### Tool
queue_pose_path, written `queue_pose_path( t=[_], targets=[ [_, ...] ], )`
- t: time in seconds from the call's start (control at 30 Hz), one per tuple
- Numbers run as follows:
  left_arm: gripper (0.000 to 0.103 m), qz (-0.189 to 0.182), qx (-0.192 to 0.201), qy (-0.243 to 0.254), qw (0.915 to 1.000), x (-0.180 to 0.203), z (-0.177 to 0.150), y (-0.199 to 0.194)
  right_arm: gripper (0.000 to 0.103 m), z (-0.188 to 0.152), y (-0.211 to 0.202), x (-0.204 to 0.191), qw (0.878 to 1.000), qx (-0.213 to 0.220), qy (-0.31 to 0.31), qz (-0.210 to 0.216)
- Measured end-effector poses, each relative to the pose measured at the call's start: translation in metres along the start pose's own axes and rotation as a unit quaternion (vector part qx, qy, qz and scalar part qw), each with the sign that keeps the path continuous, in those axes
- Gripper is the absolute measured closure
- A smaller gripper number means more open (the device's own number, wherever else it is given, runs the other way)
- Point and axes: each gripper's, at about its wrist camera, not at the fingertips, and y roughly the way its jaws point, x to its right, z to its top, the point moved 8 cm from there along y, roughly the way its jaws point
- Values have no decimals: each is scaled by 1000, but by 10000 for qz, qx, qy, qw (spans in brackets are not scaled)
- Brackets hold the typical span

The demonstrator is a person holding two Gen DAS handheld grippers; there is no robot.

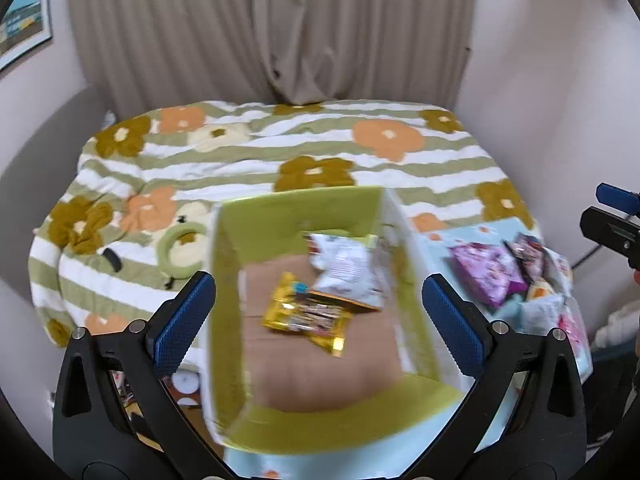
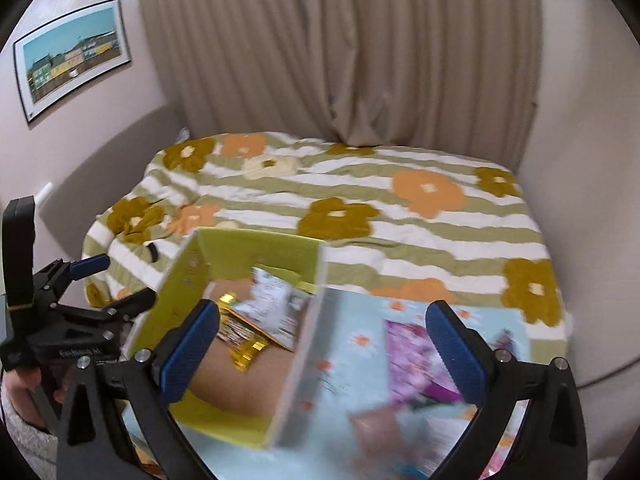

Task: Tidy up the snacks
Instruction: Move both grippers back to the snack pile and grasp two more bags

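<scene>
Left gripper: the left gripper [image 1: 318, 312] has its two blue-padded fingers [image 1: 182, 322] spread wide, holding nothing. It hangs above an open box, and the pads touch nothing.

Right gripper: the right gripper [image 2: 322, 354] is likewise spread wide and empty. Its left pad shows over the box and its right pad over a purple packet. In the left camera only its tip shows, at the far right edge.

Box: a cardboard box [image 1: 296, 216] with yellow-green inner walls and a brown floor sits at the near edge of the bed, straight ahead of the left gripper.

Snacks in box: a yellow packet [image 1: 308, 318] lies on the box floor, with a white packet [image 1: 348, 268] partly overlapping its far side.

Snacks outside: to the right of the box, a purple packet [image 1: 486, 274], a dark packet [image 1: 528, 254] and others too blurred to name lie on a pale blue mat [image 1: 440, 240] printed with small orange flowers.

Other things: a pale green ring [image 1: 176, 254] and a small black object [image 1: 112, 260] lie on the bedding left of the box.

Surface: a bedspread [image 1: 248, 160] with green and white stripes and large orange and brown flowers.

Room: a beige curtain [image 1: 272, 32] hangs behind the bed, and a framed picture [image 2: 74, 58] hangs on the left wall.
</scene>
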Motion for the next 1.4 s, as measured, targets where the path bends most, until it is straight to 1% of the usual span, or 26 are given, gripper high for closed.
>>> queue_pose_path(
  t=[0.03,0.07,0.13,0.17,0.27,0.33,0.4,0.47,0.57,0.63,0.67,0.8,0.93,1.13,1.3,1.37,1.4],
  targets=[
    [0,-44,17,53,10000,11,-2,-3,0,-3,-6,10,10000,9,39,-42],
    [0,-135,44,126,9998,28,-6,-8,0,-13,-17,28,9999,19,119,-100],
    [1,-289,15,179,9994,54,-14,-11,0,-28,-30,51,9996,1,221,-159],
    [1,-360,-50,183,9992,68,-19,-13,0,-39,-38,68,9993,-26,300,-212],
    [1,-663,-244,161,9974,121,-40,-16,0,-65,-54,100,9987,-104,428,-248],
    [1,-827,-363,159,9958,148,-53,-17,0,-85,-65,121,9985,-166,462,-247],
    [1,-1014,-501,207,9934,182,-70,-18,0,-99,-71,138,9983,-231,473,-267],
    [1,-1103,-649,277,9914,213,-86,-18,0,-119,-77,158,9979,-317,493,-268],
    [1,-1228,-907,313,9878,250,-111,-15,0,-146,-79,180,9976,-449,484,-226],
    [1,-1283,-1064,312,9855,266,-126,-13,0,-161,-78,193,9973,-535,461,-190],
    [1,-1306,-1192,318,9837,278,-139,-10,0,-170,-76,198,9971,-593,453,-146],
    [1,-1320,-1593,398,9776,304,-174,6,0,-206,-65,216,9960,-820,345,3],
    [1,-1353,-1923,530,9705,326,-203,25,0,-236,-48,223,9943,-1049,104,127],
    [1,-1383,-2184,638,9639,346,-233,52,0,-267,-19,224,9902,-1299,-436,260],
    [1,-1351,-2268,649,9623,353,-247,72,0,-285,2,220,9852,-1466,-824,330],
    [8,-1353,-2317,639,9612,355,-252,80,0,-293,12,218,9824,-1550,-989,329],
    [17,-1362,-2352,637,9602,355,-255,84,0,-296,15,218,9815,-1576,-1040,323]
  ],
)
